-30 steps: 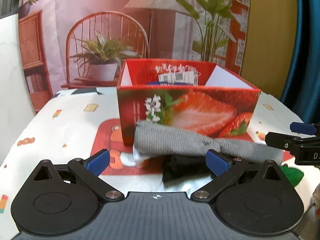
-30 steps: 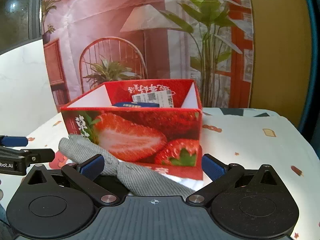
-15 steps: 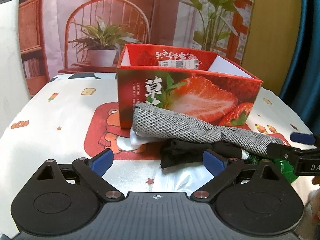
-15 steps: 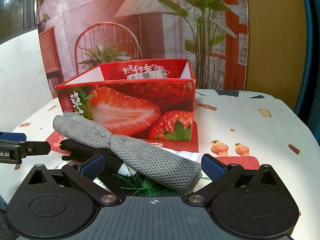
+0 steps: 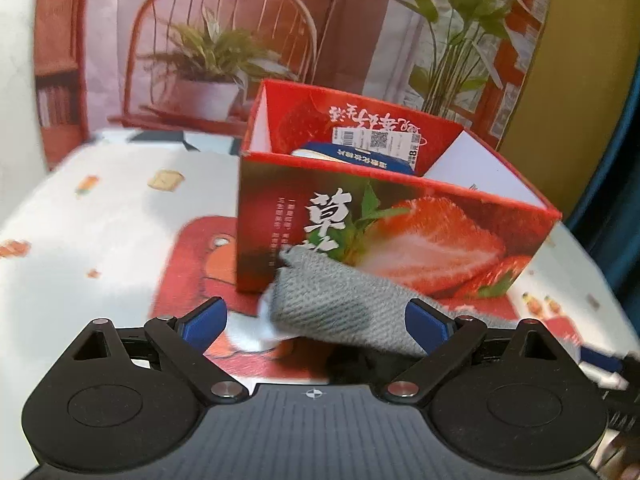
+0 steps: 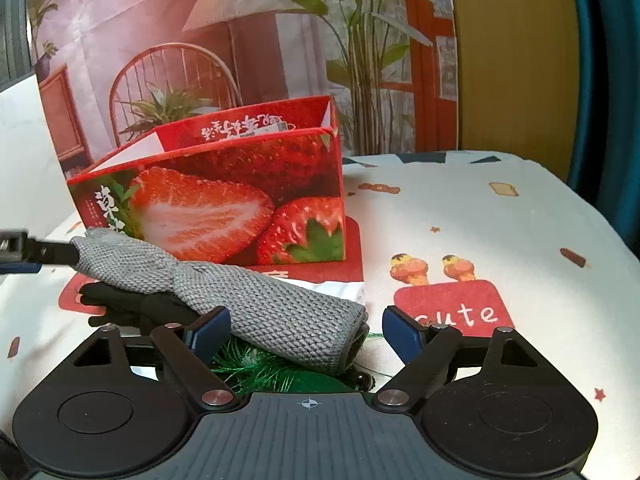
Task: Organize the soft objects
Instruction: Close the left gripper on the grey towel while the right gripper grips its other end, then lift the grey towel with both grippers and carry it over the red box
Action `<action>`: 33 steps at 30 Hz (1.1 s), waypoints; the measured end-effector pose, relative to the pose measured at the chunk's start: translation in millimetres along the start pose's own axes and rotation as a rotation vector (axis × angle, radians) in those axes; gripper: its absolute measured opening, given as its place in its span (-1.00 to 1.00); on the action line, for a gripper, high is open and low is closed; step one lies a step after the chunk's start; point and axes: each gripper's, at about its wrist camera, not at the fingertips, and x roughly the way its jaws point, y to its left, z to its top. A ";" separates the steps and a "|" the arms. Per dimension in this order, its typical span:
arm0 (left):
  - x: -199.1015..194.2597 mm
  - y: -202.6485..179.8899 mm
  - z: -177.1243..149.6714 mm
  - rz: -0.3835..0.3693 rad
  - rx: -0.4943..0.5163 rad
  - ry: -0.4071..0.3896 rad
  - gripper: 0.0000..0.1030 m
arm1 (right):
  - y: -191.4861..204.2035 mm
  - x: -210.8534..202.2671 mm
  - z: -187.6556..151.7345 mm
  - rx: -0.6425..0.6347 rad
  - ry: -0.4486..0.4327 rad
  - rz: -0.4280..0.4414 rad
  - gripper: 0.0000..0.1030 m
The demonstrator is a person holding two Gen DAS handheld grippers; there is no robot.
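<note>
The grey knitted cloth (image 6: pixel 224 292) lies on the surface just in front of the strawberry box (image 6: pixel 224 208). The right gripper (image 6: pixel 306 326) is closing around its end; the left gripper (image 5: pixel 316 320) stands wide apart.

Knit roll (image 6: pixel 256 300) between right gripper (image 6: pixel 306 330) fingers, atop glove (image 6: pixel 132 306) and tinsel (image 6: pixel 256 372); box (image 6: pixel 224 200) beyond, ahead-left.

green tinsel (image 6: pixel 264 372) — mostly hidden, left view blurred

Table (image 6: pixel 500 208), patterned white cloth; strawberry box (image 6: pixel 224 208), grey knit roll (image 6: pixel 256 304) atop black fabric (image 6: pixel 132 304), green tinsel (image 6: pixel 256 372).
</note>
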 end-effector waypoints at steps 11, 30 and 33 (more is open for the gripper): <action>24.9 -3.2 3.1 0.016 -0.011 0.008 -0.69 | 3.0 9.3 -3.5 -0.019 0.025 0.022 0.46; -25.6 8.1 -22.3 0.050 0.001 -0.082 -0.82 | -4.4 19.0 20.1 0.119 -0.005 0.132 -0.76; -31.6 6.6 -25.4 0.050 0.005 -0.098 -0.82 | 6.5 15.9 29.1 0.088 -0.038 0.156 -0.83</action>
